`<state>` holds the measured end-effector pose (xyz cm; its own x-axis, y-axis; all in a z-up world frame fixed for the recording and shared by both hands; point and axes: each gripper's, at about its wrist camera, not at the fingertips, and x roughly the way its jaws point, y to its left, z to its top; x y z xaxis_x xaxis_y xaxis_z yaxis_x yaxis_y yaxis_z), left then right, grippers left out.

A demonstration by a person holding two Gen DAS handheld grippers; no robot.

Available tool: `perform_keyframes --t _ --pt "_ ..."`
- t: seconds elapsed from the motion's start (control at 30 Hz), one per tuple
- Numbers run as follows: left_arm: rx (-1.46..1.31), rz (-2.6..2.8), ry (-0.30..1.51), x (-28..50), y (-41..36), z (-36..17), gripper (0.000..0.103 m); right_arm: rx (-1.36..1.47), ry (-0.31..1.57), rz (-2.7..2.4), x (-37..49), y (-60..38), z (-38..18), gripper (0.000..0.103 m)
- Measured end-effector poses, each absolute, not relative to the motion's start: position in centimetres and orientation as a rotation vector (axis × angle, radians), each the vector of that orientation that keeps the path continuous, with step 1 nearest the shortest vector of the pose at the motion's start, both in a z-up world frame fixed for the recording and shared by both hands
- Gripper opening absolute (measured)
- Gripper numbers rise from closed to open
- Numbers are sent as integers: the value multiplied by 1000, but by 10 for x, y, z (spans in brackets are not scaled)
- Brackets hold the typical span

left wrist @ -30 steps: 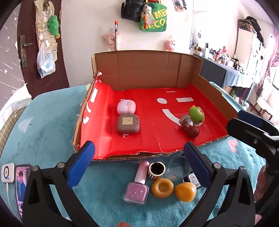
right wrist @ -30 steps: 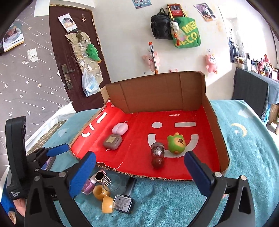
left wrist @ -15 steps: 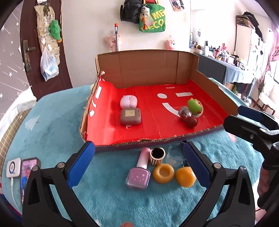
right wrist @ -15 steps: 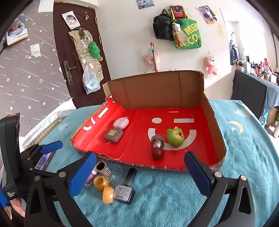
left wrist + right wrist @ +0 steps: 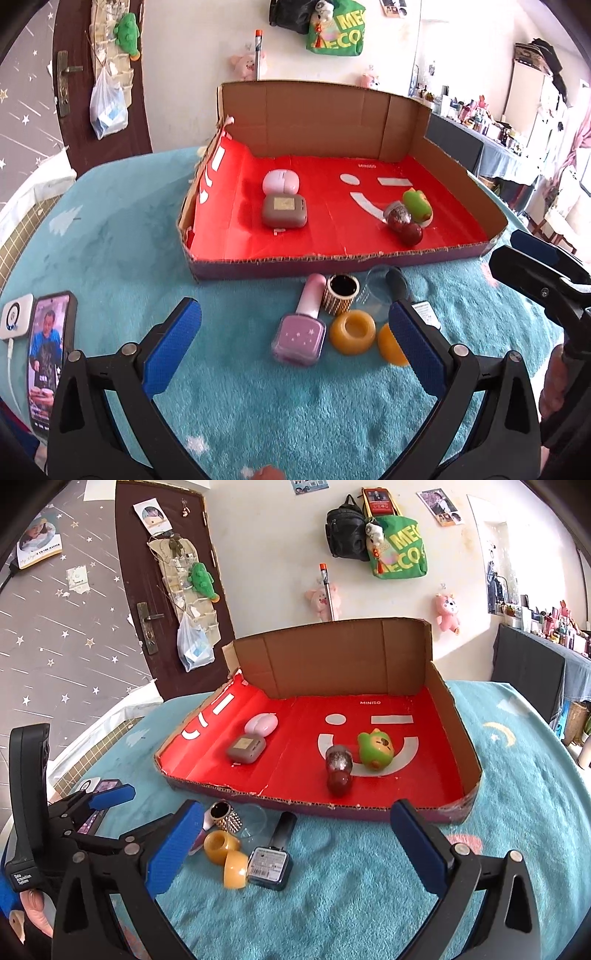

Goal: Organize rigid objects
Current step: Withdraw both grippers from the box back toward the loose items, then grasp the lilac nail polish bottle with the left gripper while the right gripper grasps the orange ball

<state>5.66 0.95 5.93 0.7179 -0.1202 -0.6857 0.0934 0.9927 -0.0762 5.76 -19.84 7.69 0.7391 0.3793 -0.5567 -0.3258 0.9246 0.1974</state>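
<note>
Left gripper (image 5: 293,343) jaws wide, empty; pink nail polish bottle (image 5: 301,328) lies dead ahead between them, cap toward the cardboard tray (image 5: 332,258); right gripper (image 5: 295,845) jaws wide, farther.

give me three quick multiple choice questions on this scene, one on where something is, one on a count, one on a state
1. Where does the pink nail polish bottle lie?
A. inside the cardboard box
B. on the teal blanket in front of the box
C. on the phone

2. How many amber rings are in front of the box?
A. one
B. two
C. four

3. How is the left tool?
A. open, holding nothing
B. shut on a ring
C. shut on the bottle

Answers:
1 B, it rests on the teal blanket outside the cardboard box.
2 B, one amber ring lies beside another.
3 A, its blue pads stand wide apart with nothing between them.
</note>
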Motion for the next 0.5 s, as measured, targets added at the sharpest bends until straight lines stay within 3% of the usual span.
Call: perform_keyframes --t 0.5 --pt "-100 -138 811 49 20 40 103 85 695 358 49 -197 56 103"
